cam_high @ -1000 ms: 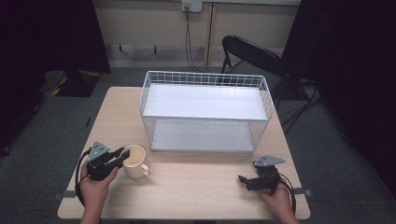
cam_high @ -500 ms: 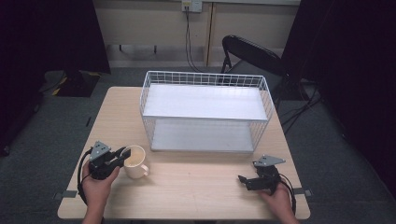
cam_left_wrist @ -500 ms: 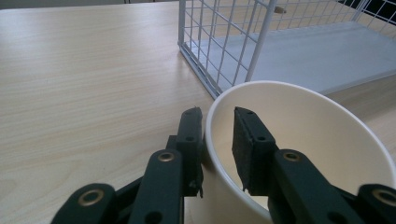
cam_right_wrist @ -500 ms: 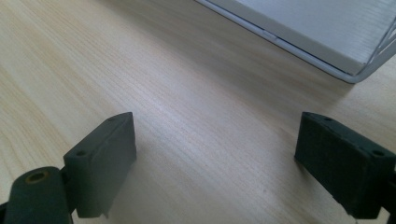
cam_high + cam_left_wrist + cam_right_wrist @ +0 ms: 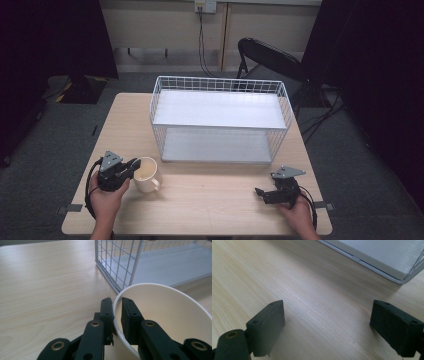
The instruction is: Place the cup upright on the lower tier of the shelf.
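at the left of the tabletop (image 5: pixel 210 210), the left hand-held gripper (image 5: pixel 117 305) has just closed its jaws on the rim of a cream mug (image 5: pixel 146 174), one jaw inside and one outside, likely to lift it toward the white wire shelf rack (image 5: pixel 220 120) just behind. at the right, the right hand-held gripper (image 5: pixel 328 327) rests wide open and empty. no writing is readable.

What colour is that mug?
Cream, the mug; the high view shows it best.
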The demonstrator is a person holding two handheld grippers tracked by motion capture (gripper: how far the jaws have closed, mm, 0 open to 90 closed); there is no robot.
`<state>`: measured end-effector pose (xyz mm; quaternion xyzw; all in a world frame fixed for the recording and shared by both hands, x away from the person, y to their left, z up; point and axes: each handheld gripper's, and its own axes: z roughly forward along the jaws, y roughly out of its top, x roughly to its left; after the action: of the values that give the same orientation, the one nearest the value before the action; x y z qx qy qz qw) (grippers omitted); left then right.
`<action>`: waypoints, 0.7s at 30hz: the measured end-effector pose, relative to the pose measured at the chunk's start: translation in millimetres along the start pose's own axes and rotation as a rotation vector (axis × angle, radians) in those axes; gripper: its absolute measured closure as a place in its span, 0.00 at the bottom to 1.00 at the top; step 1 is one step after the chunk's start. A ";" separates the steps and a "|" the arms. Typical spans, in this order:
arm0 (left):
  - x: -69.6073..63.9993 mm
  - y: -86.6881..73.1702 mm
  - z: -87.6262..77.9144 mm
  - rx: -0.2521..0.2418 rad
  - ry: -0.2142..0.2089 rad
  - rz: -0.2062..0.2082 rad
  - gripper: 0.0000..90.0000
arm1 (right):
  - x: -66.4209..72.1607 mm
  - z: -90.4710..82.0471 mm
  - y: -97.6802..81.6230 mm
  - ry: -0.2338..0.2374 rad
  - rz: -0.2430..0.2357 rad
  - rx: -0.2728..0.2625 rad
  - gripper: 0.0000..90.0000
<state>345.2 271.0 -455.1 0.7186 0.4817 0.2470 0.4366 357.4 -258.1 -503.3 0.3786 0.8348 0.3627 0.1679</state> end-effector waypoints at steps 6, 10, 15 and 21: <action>-1.7 0.3 -1.8 0.014 -0.003 -0.003 0.91 | 0.0 0.0 0.0 0.000 0.001 0.000 0.13; -3.4 1.3 -2.7 0.012 -0.001 -0.021 0.91 | 0.0 0.0 0.0 0.000 0.001 0.000 0.13; -3.1 3.3 -5.9 -0.008 -0.007 -0.037 0.91 | 0.0 0.0 0.0 0.000 0.000 0.000 0.13; -6.8 8.2 -10.5 -0.029 -0.012 -0.029 0.91 | 0.0 0.0 0.0 0.000 0.001 0.000 0.13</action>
<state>338.1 267.6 -442.3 0.7066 0.4856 0.2433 0.4535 357.4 -258.1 -503.3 0.3789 0.8347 0.3628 0.1677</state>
